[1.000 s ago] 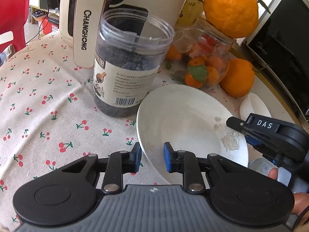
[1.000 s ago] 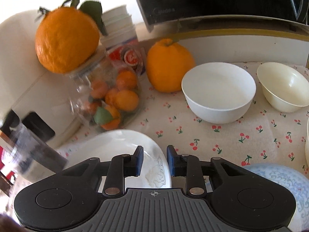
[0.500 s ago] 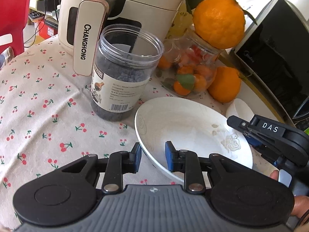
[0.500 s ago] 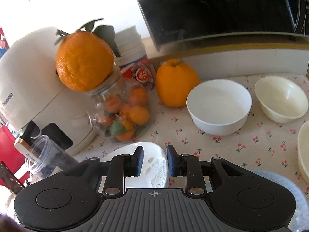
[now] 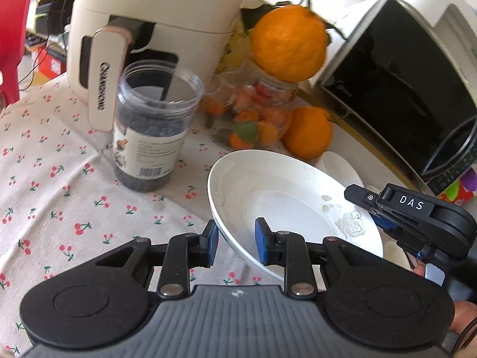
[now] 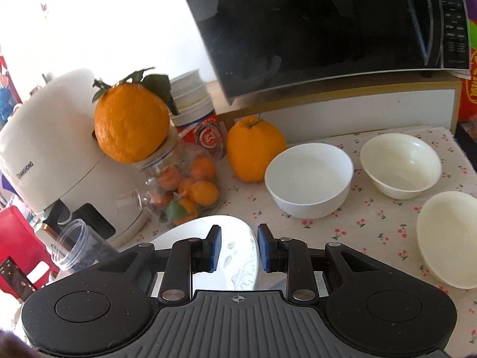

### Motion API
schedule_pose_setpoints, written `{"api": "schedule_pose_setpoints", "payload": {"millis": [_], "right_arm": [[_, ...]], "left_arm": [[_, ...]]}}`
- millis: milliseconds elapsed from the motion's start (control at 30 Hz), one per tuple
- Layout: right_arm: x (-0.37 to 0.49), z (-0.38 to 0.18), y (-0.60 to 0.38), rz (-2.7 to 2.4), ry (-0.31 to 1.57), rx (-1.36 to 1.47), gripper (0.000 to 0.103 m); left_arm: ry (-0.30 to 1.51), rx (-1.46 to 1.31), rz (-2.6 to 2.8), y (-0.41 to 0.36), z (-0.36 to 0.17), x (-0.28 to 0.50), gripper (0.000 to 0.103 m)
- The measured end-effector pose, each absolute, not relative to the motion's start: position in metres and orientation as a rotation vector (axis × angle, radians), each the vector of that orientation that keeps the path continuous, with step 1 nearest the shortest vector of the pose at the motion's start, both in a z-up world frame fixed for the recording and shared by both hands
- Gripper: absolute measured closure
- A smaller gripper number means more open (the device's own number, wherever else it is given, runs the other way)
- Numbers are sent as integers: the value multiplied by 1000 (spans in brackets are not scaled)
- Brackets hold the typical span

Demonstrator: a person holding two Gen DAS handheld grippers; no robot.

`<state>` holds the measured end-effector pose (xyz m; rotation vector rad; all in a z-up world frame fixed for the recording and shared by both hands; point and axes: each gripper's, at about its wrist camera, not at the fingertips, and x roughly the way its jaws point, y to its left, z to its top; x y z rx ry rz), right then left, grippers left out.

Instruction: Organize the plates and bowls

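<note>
Each camera sits just behind its claw, looking forward and down over the tabletop (image 5: pixel 59 179) at close range. Both views share the white plate (image 5: pixel 292 208) (image 6: pixel 238 256), the fruit jar (image 5: pixel 256 119) (image 6: pixel 182 188) and the microwave (image 5: pixel 402 89) (image 6: pixel 328 29).
</note>
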<state>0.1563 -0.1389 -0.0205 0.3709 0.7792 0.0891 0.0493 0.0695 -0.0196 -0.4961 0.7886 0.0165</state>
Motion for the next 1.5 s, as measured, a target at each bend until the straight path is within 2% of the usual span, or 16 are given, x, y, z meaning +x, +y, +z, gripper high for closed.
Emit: {"api": "schedule_pose_setpoints", "payload": {"millis": [767,1500], "right_arm": [[109,-1,-196,-6,774,410,77],[67,-6,-235,-78,843,401,77]], "left_arm": [[738,-405,-150,27,-15,49,80],[735,-339,-334,-4,-28,49,81]]}}
